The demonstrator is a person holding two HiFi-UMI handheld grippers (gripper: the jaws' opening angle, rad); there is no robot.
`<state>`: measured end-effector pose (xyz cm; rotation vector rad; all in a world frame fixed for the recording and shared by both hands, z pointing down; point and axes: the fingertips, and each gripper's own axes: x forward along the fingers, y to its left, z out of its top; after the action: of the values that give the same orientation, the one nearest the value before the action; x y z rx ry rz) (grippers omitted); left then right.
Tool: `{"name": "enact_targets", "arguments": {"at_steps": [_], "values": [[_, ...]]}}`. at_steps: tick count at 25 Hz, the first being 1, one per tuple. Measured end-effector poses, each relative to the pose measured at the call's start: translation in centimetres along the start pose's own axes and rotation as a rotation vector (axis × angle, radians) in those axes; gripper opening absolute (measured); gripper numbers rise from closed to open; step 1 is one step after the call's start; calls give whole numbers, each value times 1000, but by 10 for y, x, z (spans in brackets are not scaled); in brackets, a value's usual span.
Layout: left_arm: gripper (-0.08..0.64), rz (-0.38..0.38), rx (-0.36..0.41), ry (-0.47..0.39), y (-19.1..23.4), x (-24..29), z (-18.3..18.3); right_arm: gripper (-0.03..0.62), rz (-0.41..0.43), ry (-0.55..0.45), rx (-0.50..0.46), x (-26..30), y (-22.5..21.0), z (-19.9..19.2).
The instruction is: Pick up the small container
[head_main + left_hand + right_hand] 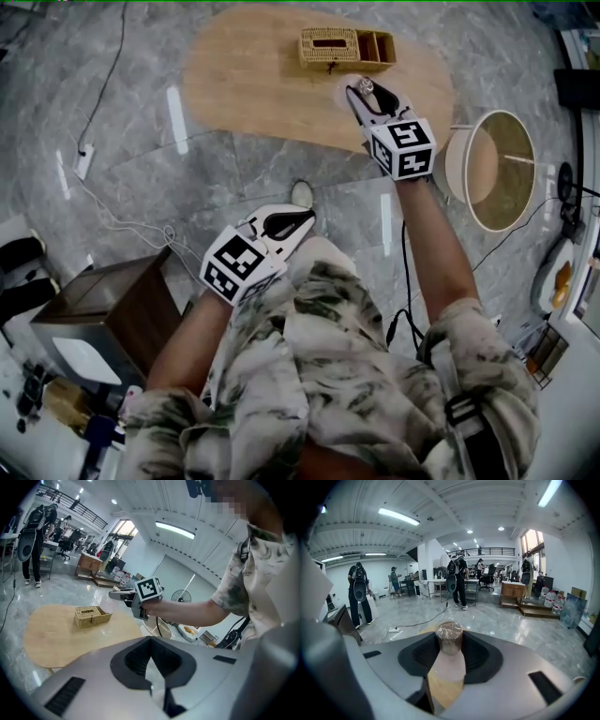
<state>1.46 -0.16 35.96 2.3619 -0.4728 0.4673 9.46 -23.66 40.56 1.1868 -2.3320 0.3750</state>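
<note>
- Right tongs (pixel 368 94) pinch the small container (pixel 449 638), one jaw on each side of it. It's a round jar w/ a brownish, shiny top.
- The container hangs in the air over the near edge of the oval wooden worktop (pixel 253 84). Bare wood shows below it through the gap betw. the jaws.
- A wicker basket (pixel 345 47) sits on the worktop just beyond the container, approx. centre of the far edge. It isn't touching the tongs.
- Left tongs (pixel 298 221) are held low and close to the person's body, well back from the worktop and over the grey marble floor (pixel 141 187). The tips are pressed together w/ nothing betw. them.
- A round side table (pixel 483 169) stands on the floor to the right of the worktop, near the right forearm.
- In the background, people w/ backpacks (pixel 457 576) stand by desks across the hall.
</note>
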Motion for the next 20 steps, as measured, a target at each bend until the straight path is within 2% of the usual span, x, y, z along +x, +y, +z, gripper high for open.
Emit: {"name": "enact_targets", "arguments": {"at_steps": [20], "values": [[21, 24, -12, 10, -4, 27, 15, 158, 32, 15, -12, -4, -24, -9]]}}
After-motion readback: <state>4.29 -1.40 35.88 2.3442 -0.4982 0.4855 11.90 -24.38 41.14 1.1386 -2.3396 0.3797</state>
